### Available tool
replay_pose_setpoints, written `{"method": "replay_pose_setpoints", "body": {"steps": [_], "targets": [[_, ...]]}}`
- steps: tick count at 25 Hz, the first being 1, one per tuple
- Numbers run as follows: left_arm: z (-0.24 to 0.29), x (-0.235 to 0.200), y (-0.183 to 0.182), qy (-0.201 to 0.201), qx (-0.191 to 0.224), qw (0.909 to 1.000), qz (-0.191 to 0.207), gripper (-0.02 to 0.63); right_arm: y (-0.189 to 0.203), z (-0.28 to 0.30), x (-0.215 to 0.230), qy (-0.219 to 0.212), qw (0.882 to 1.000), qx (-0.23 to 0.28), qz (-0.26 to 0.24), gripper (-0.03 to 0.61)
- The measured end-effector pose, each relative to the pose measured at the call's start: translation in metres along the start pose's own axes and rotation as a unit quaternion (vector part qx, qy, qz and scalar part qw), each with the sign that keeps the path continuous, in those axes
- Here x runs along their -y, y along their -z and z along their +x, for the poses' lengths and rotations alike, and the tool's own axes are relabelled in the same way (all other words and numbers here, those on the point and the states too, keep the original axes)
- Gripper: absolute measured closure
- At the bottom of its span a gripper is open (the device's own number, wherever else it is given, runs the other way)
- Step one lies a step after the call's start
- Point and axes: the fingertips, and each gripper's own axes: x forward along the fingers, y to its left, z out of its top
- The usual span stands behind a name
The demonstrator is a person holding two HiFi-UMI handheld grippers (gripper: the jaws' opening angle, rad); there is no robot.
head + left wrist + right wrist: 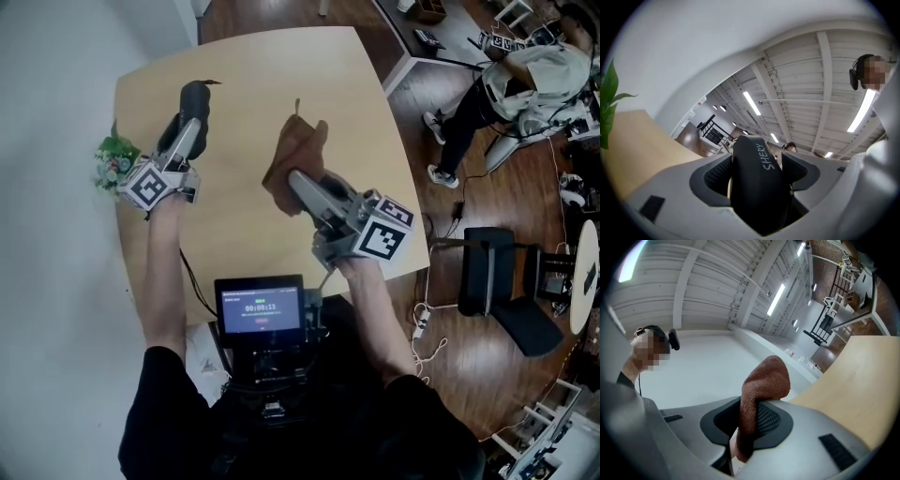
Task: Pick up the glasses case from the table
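Nearest to me is the small screen (260,309) at chest height, and it is not in the way.

Just past it, on the right, the right gripper (298,183) has its pads pinched on a brown cloth (300,150). The cloth stands up from the jaws in a fold. I'd leave this hand parked where it is, well apart from the other one, so the cloth can't brush the lift.

A little farther on the left, the left gripper (190,127) is clamped across the glasses case (757,183). The ribbed pads press on both of its long sides, and most of the black shell sticks out beyond the jaws. In the left gripper view the case has ceiling behind it and the table (253,75) is low on the left, so I judge it is clear of the tabletop and the pick-up is nearly done.

The shell looks smooth and rounded, so it could swivel or slide out of a loose pinch. I'd hold the squeeze steady, avoid quick wrist rolls and carry it level. I'd also stay off the plant (114,159), which sits at the left edge of the table, just beside this gripper.
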Motion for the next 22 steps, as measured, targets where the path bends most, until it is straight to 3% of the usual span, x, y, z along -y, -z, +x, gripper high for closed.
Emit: {"method": "replay_pose_setpoints", "body": {"steps": [5, 8, 15, 22], "targets": [[-0.004, 0.038, -0.028, 0.058, 0.057, 0.9965, -0.021, 0.273, -0.005, -0.002, 0.000, -0.016, 1.000, 0.013, -0.008, 0.518], [-0.008, 0.064, -0.053, 0.104, 0.105, 0.9879, -0.049, 0.273, -0.011, -0.002, -0.004, -0.029, 0.999, 0.022, -0.011, 0.518], [-0.033, 0.107, -0.092, 0.209, 0.205, 0.9478, -0.126, 0.275, -0.013, 0.001, -0.018, -0.065, 0.997, 0.033, -0.026, 0.518], [-0.050, 0.147, -0.122, 0.282, 0.256, 0.9131, -0.146, 0.275, -0.021, 0.007, -0.032, -0.102, 0.993, 0.042, -0.038, 0.518]]}}
